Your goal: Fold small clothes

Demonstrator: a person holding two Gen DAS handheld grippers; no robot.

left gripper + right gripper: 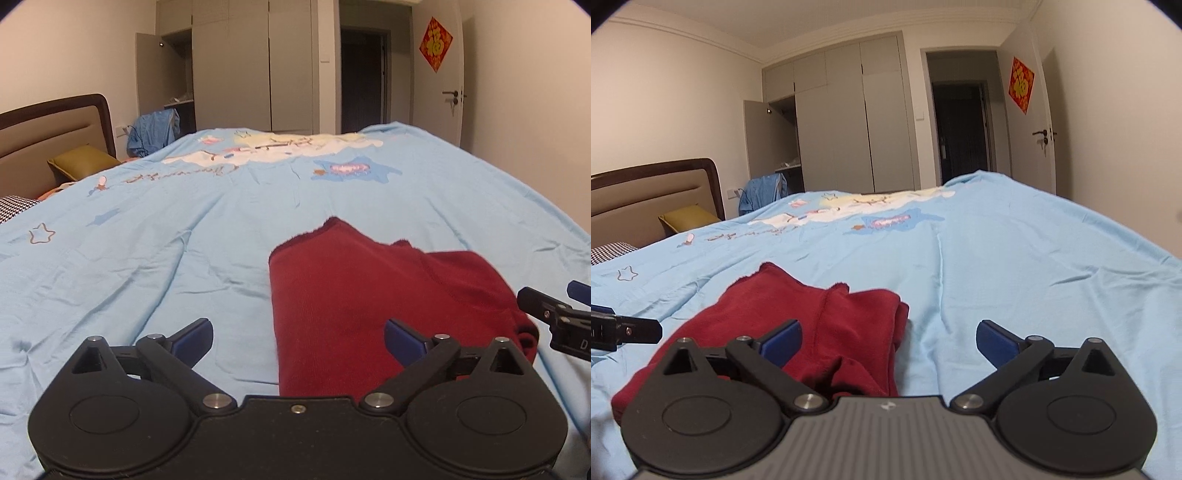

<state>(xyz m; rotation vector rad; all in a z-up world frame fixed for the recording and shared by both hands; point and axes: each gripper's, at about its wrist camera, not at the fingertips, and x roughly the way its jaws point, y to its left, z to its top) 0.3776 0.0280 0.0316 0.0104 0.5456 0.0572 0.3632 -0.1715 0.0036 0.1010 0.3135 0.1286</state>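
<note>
A dark red knit garment [373,295] lies folded on the light blue bedspread [147,236]. My left gripper [299,339] hovers open over its near left edge, nothing between its blue pads. In the right wrist view the same red garment [820,317] sits left of centre, its right side bunched into folds. My right gripper [889,341] is open above the garment's right edge, with the left pad over the cloth and the right pad over bare bedspread [1015,266]. Each gripper shows at the other view's edge: the right gripper [554,317] and the left gripper [624,330].
A padded headboard [55,129] with an olive pillow [83,160] and a checked pillow [16,206] stands at the left. Beyond the bed are grey wardrobes [255,66], one door open, a blue cloth [155,131], a dark doorway [364,77] and a white door [439,74].
</note>
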